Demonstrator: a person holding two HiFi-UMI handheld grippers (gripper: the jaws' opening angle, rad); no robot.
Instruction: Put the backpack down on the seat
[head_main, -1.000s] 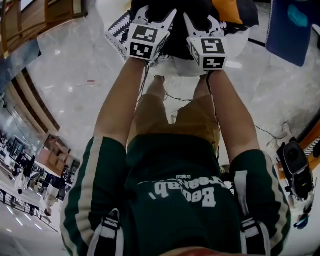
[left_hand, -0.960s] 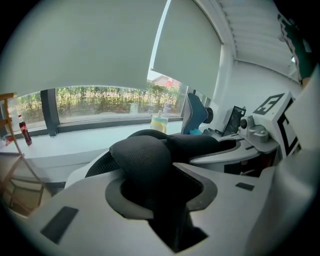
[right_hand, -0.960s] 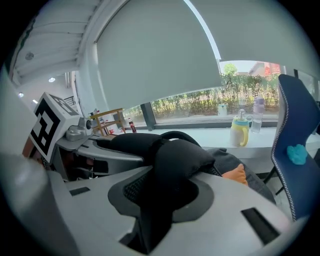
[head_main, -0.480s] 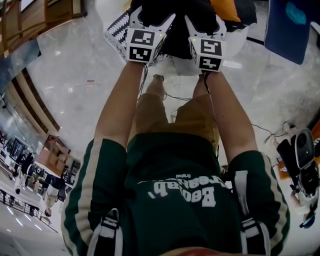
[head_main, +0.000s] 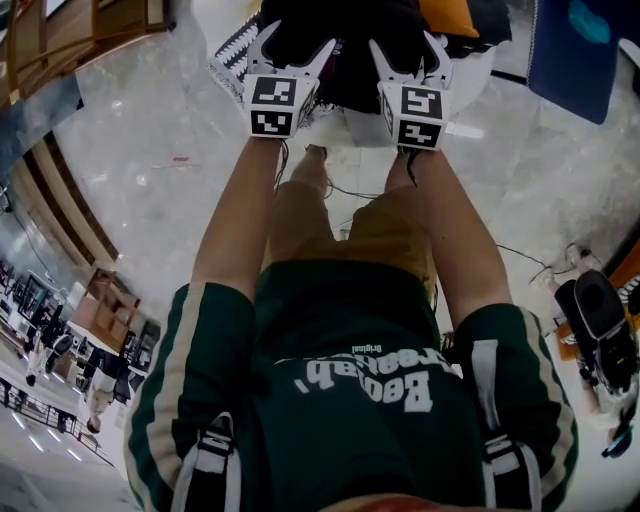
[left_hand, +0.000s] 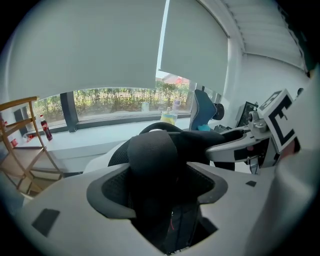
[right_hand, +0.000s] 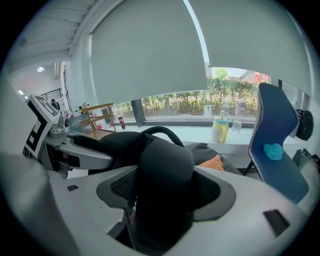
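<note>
The black backpack (head_main: 352, 45) rests on the white seat (head_main: 468, 72) at the top of the head view. Both grippers point at it side by side. My left gripper (head_main: 297, 40) has just been opening its jaws, and they now stand wide with a padded black shoulder strap (left_hand: 152, 155) rising loosely between them. My right gripper (head_main: 405, 45) has also just been opening, and the other strap (right_hand: 165, 167) stands between its spread jaws. Each gripper view shows the other gripper beside the bag: the right gripper (left_hand: 240, 145) and the left gripper (right_hand: 75, 147).
An orange cushion (head_main: 450, 15) lies behind the bag. A blue chair (right_hand: 277, 135) stands at the right and a wooden rack (left_hand: 20, 145) at the left. A yellow bottle (right_hand: 220, 130) is on the window sill. Camera gear (head_main: 600, 335) and cables lie on the floor.
Both grippers' jaws have spread wider around the straps. Both hands have drawn slightly back from the bag toward me. The backpack stays on the seat.
</note>
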